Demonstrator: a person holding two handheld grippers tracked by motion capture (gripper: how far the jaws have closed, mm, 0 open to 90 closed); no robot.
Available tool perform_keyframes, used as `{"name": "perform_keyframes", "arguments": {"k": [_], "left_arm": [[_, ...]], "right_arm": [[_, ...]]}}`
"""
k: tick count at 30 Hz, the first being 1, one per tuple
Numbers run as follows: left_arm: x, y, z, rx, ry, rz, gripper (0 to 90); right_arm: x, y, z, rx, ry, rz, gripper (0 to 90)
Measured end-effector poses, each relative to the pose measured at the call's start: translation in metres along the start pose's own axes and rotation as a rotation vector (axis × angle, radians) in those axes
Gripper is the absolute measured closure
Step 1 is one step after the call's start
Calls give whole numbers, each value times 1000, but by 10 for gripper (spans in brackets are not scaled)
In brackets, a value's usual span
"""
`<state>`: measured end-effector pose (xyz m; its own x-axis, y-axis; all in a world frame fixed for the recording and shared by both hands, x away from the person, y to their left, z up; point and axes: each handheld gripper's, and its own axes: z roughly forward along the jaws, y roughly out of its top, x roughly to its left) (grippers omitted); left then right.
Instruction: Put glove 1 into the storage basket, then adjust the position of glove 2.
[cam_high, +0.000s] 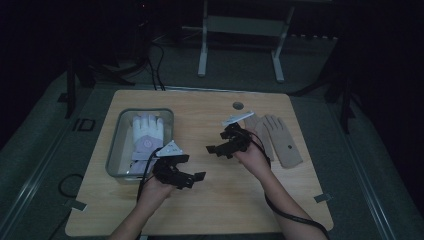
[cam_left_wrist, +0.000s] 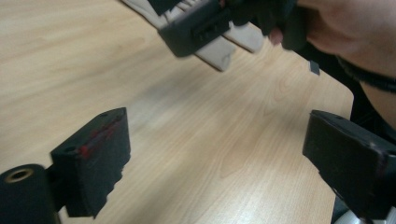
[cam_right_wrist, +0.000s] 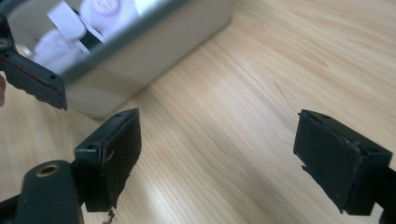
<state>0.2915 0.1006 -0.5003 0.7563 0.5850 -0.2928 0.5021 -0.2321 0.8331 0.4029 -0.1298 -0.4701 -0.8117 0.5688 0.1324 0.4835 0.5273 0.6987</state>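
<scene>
A white glove (cam_high: 146, 136) with a pale purple patch lies inside a clear plastic bin (cam_high: 116, 150) on the left of the wooden table (cam_high: 215, 200). A pair of beige gloves (cam_high: 280, 137) lies flat on the right side. My left gripper (cam_high: 192, 167) hovers just right of the bin's front corner, open and holding nothing. My right gripper (cam_high: 216, 142) hangs left of the beige gloves, also open and holding nothing. The two point toward each other over the table's middle. In the left gripper view my jaws (cam_left_wrist: 219, 158) frame bare wood, with the right gripper (cam_left_wrist: 201, 25) and a beige glove (cam_left_wrist: 224, 51) beyond.
In the right gripper view my open gripper (cam_right_wrist: 224, 154) faces the bin (cam_right_wrist: 154, 60), with the white glove (cam_right_wrist: 107, 9) inside and a left-gripper jaw at the left edge. A round hole (cam_high: 238, 105) sits near the table's far edge. A white frame (cam_high: 240, 30) stands behind.
</scene>
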Motion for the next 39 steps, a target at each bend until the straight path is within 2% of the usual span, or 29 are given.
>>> {"name": "perform_keyframes", "arguments": {"k": [3,8,10,14,16,20,22,25,28,31,36,39], "left_arm": [[-4,-9,12,-11,10,26,73],[-8,-22,29,-15,-29,52,24],[-11,-28,36,-6,-17,83,24],[-11,-38,47,9,6,101,24],[-9,-41,49,0,8,91,24],[-7,-47,50,-28,73,118,24],[-6,-50,50,-34,95,126,24],[-5,-54,52,-24,130,159,24],[-4,-55,53,-23,129,153,24],[-2,-57,54,-24,128,149,24],[-1,-58,54,-39,119,150,24],[-1,-59,54,-42,116,145,24]], "right_arm": [[-8,-10,-4,9,-11,8,150],[-15,-25,-14,4,-41,-1,149],[-18,-31,-17,6,-64,-18,144],[-28,-46,-22,6,-89,-12,142],[-34,-54,-24,-4,-96,-13,142],[-45,-69,-28,-32,-92,-16,142],[-51,-77,-31,-44,-90,5,142],[-60,-86,-34,-42,-125,4,141],[-67,-94,-36,-41,-167,12,138],[-74,-99,-40,-66,-217,61,136],[-84,-106,-47,-78,-260,73,113],[-92,-107,-49,-76,-271,83,108]]}}
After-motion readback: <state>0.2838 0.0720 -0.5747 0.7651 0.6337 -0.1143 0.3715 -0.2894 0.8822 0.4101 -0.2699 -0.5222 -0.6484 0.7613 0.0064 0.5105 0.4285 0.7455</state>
